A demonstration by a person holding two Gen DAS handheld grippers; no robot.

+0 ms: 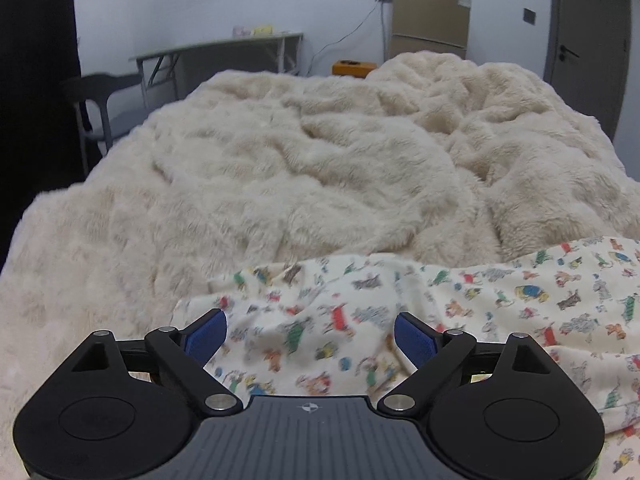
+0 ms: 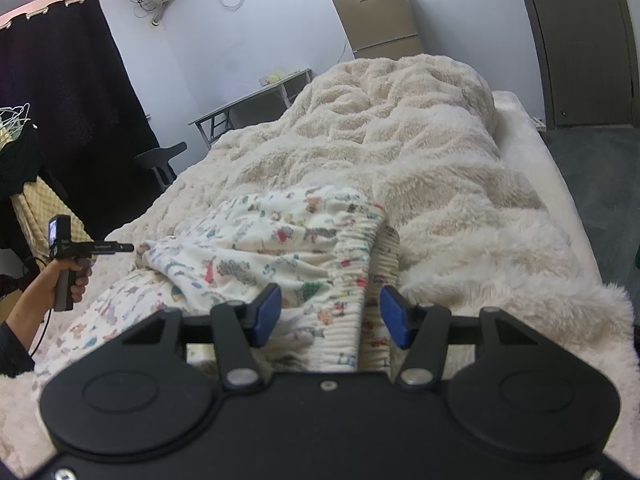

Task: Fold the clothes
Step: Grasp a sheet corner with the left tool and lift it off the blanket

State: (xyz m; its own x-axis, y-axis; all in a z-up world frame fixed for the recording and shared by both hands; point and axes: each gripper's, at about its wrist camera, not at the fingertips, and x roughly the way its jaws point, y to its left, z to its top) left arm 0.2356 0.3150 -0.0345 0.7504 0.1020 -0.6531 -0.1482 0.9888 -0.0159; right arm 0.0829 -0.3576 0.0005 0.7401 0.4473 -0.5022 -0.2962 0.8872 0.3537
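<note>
Cream fleece blanket (image 1: 304, 168) covers the bed across the middle of both views, rumpled into soft folds, with a brown fridge (image 1: 430, 14) against the pale wall at the upper right and a grey desk (image 1: 224, 50) at the upper left of the left wrist view. A dark curtain (image 2: 72, 104) fills the upper left of the right wrist view, and a grey door (image 2: 576, 40) stands at its upper right. Printed pyjama trousers (image 2: 256, 252), cream with small coloured animals, lie on the blanket in the lower centre of both views, their ribbed elastic waistband (image 2: 360, 264) towards the right gripper. The left gripper (image 1: 310, 338) sits low over the trousers' cloth, its 2 blue-padded fingers (image 1: 206, 336) spread wide apart with fabric showing between them but not pinched. The right gripper (image 2: 328, 316) hovers just over the waistband, its 2 fingers (image 2: 266, 312) likewise parted, the band lying between them and unclamped. At the left edge of the right wrist view, the person's left hand (image 2: 60, 280) holds the other gripper's handle, its tip just beside the trousers' far edge.
</note>
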